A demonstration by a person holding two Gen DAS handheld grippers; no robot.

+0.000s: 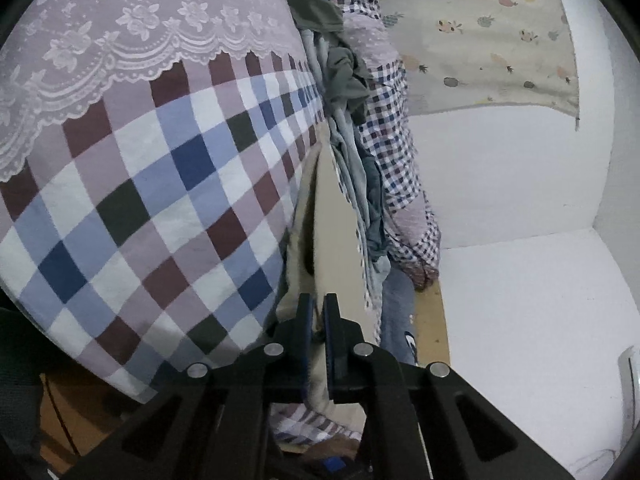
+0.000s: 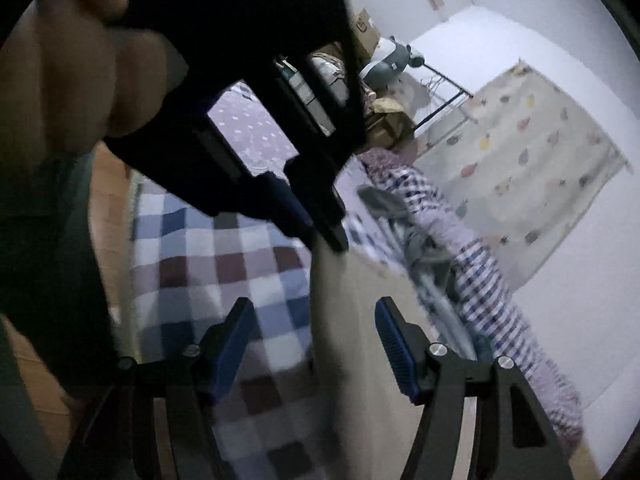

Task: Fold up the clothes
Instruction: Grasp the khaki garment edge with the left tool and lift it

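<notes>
Left gripper (image 1: 319,308) clamped on a beige fabric garment (image 1: 334,216) lifted over the checked patchwork bedspread (image 1: 168,200), right gripper (image 2: 314,344) fingers apart around the same cloth, heap of grey and gingham clothes (image 1: 360,128) beside it

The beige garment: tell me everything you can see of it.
The beige garment looks like plain, soft, unpatterned cloth, held up so it hangs in a long fold. The left tool is shut on its edge; the right tool is open around the lower cloth, not pinching it. It hangs against the checked bedcover, beside the heap of clothes. Its kind cannot be told.
</notes>
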